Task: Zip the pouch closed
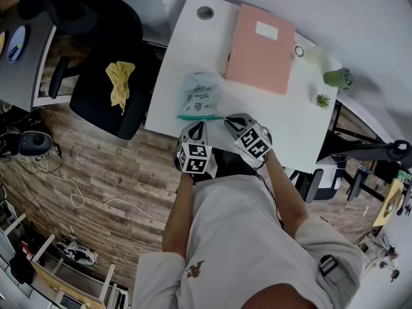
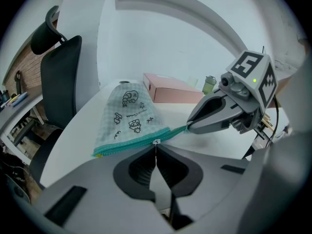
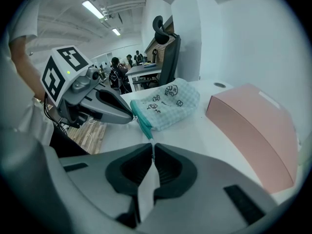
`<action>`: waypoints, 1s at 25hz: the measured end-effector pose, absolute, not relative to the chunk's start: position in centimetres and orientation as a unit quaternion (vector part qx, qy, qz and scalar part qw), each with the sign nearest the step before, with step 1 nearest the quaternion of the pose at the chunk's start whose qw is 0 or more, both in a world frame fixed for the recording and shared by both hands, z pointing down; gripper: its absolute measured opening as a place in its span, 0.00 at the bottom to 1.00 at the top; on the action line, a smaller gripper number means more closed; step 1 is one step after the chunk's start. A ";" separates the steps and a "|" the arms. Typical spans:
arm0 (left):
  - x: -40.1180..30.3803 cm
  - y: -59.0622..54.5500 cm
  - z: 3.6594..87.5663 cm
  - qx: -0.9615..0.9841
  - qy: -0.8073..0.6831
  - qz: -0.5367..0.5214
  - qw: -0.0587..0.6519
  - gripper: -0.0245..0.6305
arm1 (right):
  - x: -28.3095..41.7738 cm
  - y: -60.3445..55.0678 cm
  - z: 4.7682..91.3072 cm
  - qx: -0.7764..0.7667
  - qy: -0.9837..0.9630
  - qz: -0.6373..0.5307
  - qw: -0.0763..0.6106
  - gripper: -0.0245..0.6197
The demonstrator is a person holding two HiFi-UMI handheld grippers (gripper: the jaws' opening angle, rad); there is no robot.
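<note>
A pale green checked pouch (image 1: 199,94) with cartoon prints lies on the white table (image 1: 296,134), its teal zip edge (image 2: 126,146) toward me. My left gripper (image 1: 198,125) is at that edge. In the left gripper view its jaws (image 2: 156,144) are shut, pinching the small white zip pull. My right gripper (image 1: 226,120) is close beside it on the right. Its tips (image 2: 189,127) are shut on the teal tab at the end of the zip. In the right gripper view the pouch (image 3: 168,101) lies ahead, and the left gripper (image 3: 131,117) touches its near corner.
A pink folder (image 1: 261,47) lies just beyond the pouch. A green cup (image 1: 338,78) and a small plant (image 1: 322,100) stand at the table's right end. A black office chair (image 1: 106,102) with a yellow cloth (image 1: 120,82) stands to the left.
</note>
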State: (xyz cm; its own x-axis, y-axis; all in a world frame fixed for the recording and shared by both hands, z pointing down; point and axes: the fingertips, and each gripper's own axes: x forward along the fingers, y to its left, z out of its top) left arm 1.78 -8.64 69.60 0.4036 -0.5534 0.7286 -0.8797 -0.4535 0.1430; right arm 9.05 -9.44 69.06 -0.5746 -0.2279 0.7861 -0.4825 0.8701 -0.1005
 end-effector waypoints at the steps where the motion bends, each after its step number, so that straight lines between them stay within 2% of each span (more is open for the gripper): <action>1: 1.7 -8.7 69.6 0.794 -0.452 0.308 0.265 0.04 | 9.1 -9.5 69.1 0.204 -0.873 0.154 0.415 0.07; 25: 0.0 -9.3 70.0 0.779 -0.468 0.320 0.266 0.04 | 9.2 -10.0 69.3 0.223 -0.865 0.157 0.421 0.07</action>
